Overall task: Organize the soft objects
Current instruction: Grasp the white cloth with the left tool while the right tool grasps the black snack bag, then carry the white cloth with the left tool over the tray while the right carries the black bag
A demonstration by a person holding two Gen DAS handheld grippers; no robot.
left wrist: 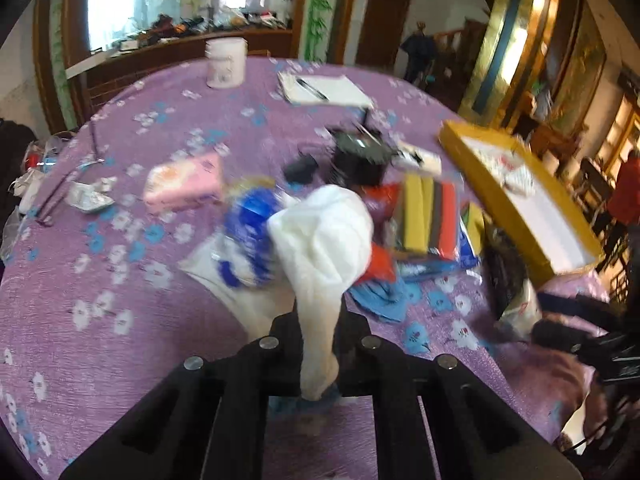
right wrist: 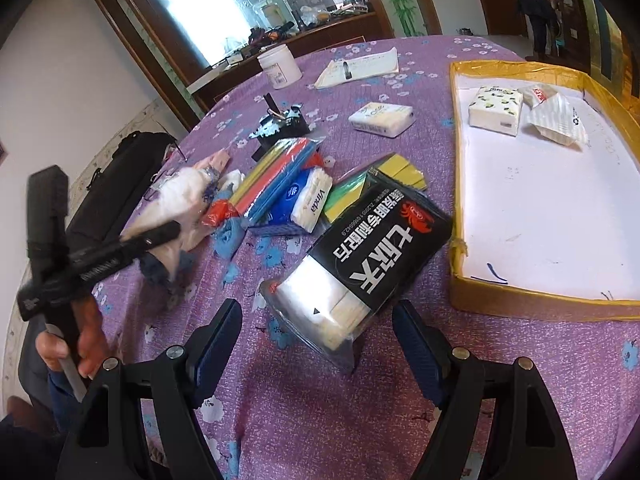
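Observation:
My left gripper (left wrist: 320, 332) is shut on a white soft bundle (left wrist: 324, 240), which hangs up out of the closed fingers over the pile of packs. In the right wrist view the same left gripper (right wrist: 166, 232) pinches that white bundle (right wrist: 180, 196), with a hand (right wrist: 76, 344) on its handle. My right gripper (right wrist: 316, 344) stands open above the purple cloth. The near end of a black-labelled pack of white pads (right wrist: 360, 272) lies between its fingers, and the pads do not touch it. A yellow-rimmed tray (right wrist: 540, 304) at the right holds a few tissue packs (right wrist: 496, 110).
The pile holds a striped sponge pack (right wrist: 276, 176), a Vinda tissue pack (right wrist: 310, 200), yellow-green sponges (right wrist: 400, 168) and a pink pack (left wrist: 184, 184). Farther back are a white tissue pack (right wrist: 380, 118), a black object (right wrist: 280, 128), a white jar (right wrist: 279, 66) and a notebook (right wrist: 360, 66).

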